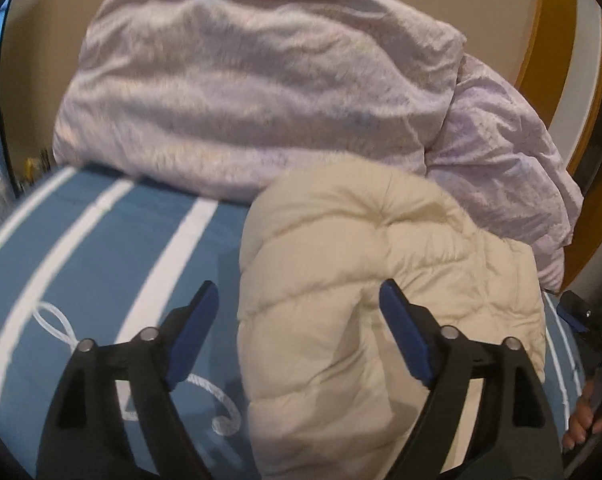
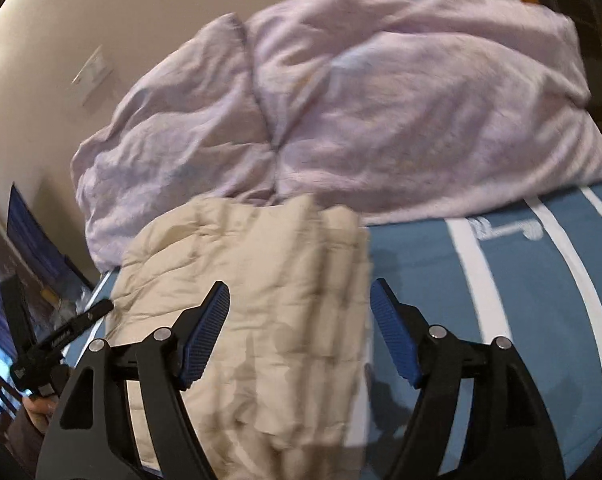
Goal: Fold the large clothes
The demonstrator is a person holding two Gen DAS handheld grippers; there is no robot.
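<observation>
Left wrist view, left to right. A blue bedcover (image 1: pixel 81 248) with white stripes and a white corded scroll pattern fills the lower left. The left gripper (image 1: pixel 299 324) stands released, its blue-padded jaws spread wide with nothing between the pads; the left pad hangs over bare bedcover, the right pad over the garment. A cream quilted puffer jacket (image 1: pixel 381 272) lies bunched on the bedcover right of centre, its rounded upper end just below a heaped lilac duvet (image 1: pixel 261 88) that runs across the far side of the bed and droops down at the right. At the far right edge, part of the right-hand tool (image 1: pixel 593 320) and the fingers (image 1: pixel 585 420) holding it are visible beside the jacket.

Right wrist view, left to right. At the lower left edge the left-hand tool (image 2: pixel 61 340) projects above the bed edge, with a hand (image 2: pixel 41 408) partly visible beneath it. The jacket (image 2: pixel 269 300) lies flat under the centre of the view, its right edge straight against the bedcover (image 2: pixel 501 300). The right gripper (image 2: pixel 299 324) is likewise released, jaws wide apart and holding nothing; its left pad is over the jacket, its right pad over bare bedcover. The duvet (image 2: pixel 381 100) is piled behind, touching the jacket's far end. A cream wall (image 2: pixel 101 8) rises behind the duvet.
</observation>
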